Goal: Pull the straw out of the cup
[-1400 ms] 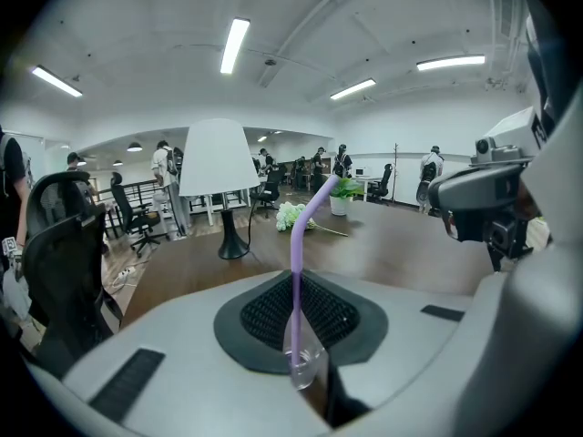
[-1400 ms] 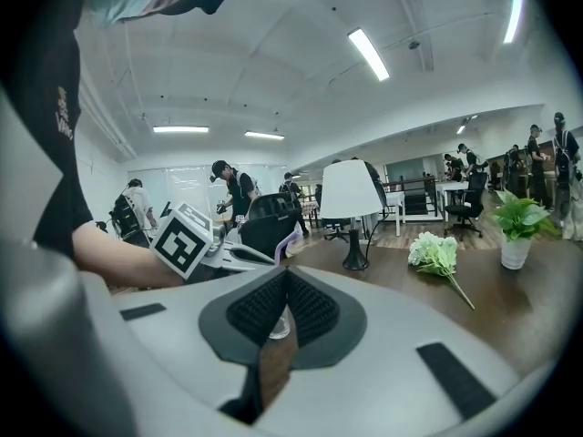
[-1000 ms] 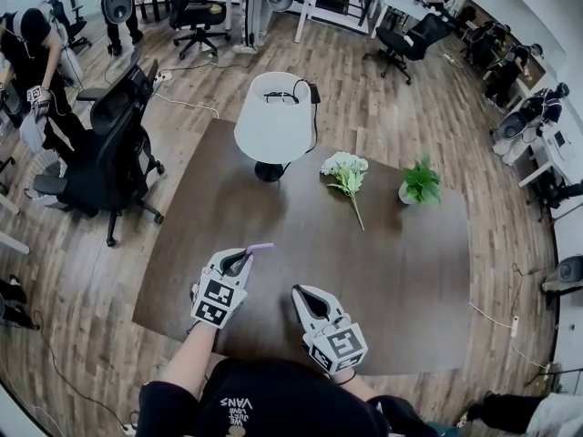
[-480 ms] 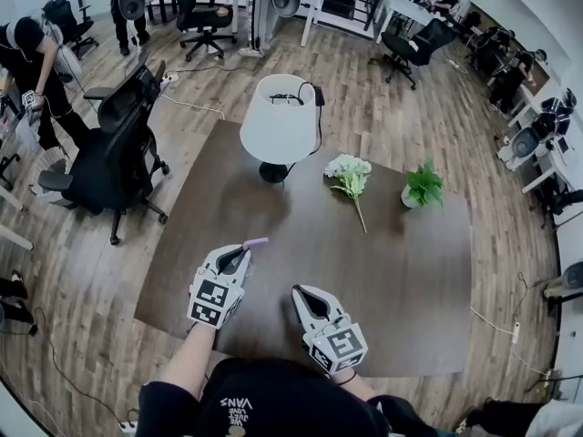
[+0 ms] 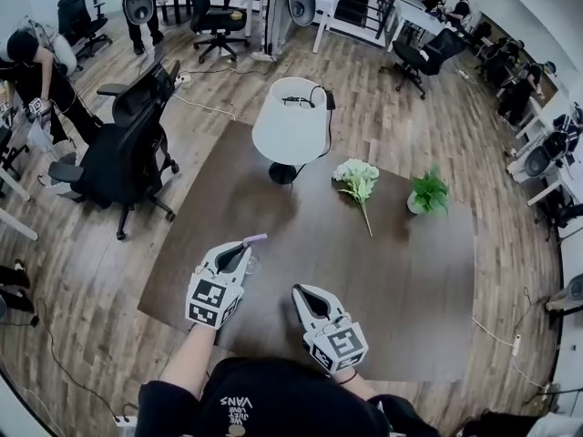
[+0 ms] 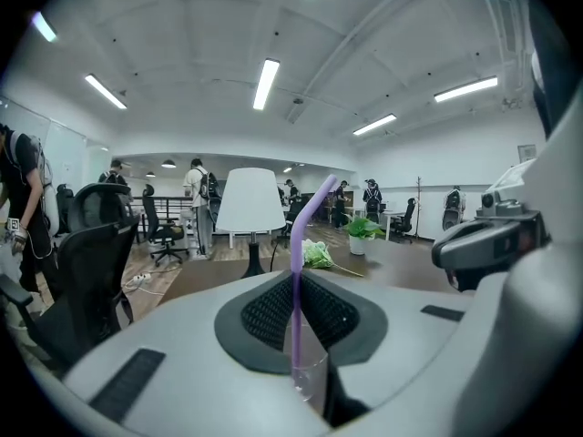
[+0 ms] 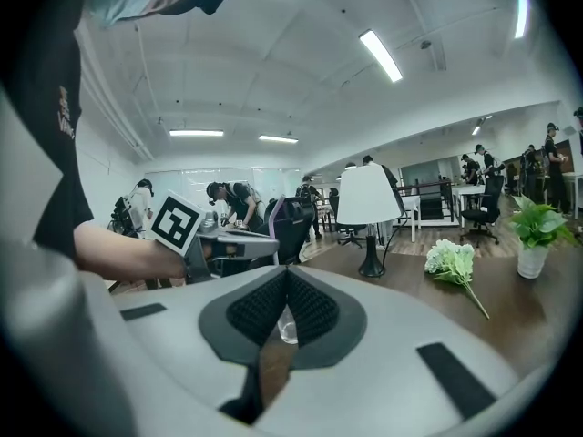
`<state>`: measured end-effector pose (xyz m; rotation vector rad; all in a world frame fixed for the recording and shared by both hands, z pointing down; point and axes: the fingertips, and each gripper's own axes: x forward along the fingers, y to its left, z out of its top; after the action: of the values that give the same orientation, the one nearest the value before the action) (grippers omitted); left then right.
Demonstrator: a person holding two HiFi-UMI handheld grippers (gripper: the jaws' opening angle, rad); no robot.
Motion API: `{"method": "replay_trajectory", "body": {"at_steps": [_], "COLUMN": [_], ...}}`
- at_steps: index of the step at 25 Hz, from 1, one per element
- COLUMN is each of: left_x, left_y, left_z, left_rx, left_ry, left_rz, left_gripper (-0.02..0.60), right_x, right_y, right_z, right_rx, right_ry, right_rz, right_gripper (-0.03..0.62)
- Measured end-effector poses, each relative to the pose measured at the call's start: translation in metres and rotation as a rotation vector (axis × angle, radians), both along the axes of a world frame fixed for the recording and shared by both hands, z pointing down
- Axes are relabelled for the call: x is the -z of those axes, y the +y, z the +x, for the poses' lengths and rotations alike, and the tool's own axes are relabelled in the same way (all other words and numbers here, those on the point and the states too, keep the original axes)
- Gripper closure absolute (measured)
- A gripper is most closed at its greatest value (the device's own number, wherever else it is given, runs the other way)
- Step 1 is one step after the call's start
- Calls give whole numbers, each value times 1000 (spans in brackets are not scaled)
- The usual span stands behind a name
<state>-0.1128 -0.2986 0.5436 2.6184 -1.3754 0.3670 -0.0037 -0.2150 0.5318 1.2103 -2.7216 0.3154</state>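
The left tongs (image 5: 244,249) are clenched on the bent purple plastic straw (image 6: 295,308). It stands upright, its lower end inside the small clear plastic cup (image 6: 307,373) directly beneath them, so the pull runs straight up. The right tongs (image 5: 301,291) are closed and empty, just beside.

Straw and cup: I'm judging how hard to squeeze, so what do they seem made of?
The straw looks like smooth, matte purple plastic, bent near its top. The cup is clear and glossy, with a bright rim highlight; glass or hard plastic, I cannot tell which.
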Motion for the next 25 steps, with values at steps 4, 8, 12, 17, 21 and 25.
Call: {"method": "replay_trajectory", "body": {"at_steps": [4, 8, 12, 17, 21, 25], "left_x": [17, 37, 56, 71, 74, 72], "left_y": [6, 13, 21, 32, 45, 62], "left_z": [-5, -11, -16, -22, -29, -34], "left_rx": [21, 41, 62, 88, 120, 141], "left_ry": [31, 49, 83, 101, 111, 107], "left_rz": [35, 81, 119, 153, 154, 147], "left_gripper": [549, 549, 549, 549, 549, 549], "right_x": [2, 5, 6, 8, 12, 14], "right_y": [4, 7, 10, 15, 19, 23], "right_z": [-4, -7, -7, -9, -10, -14], "right_rx": [19, 32, 43, 60, 77, 98], "right_ry": [0, -4, -6, -6, -9, -10], "right_rz": [3, 12, 13, 19, 24, 27], "right_gripper": [577, 577, 577, 577, 577, 577]}}
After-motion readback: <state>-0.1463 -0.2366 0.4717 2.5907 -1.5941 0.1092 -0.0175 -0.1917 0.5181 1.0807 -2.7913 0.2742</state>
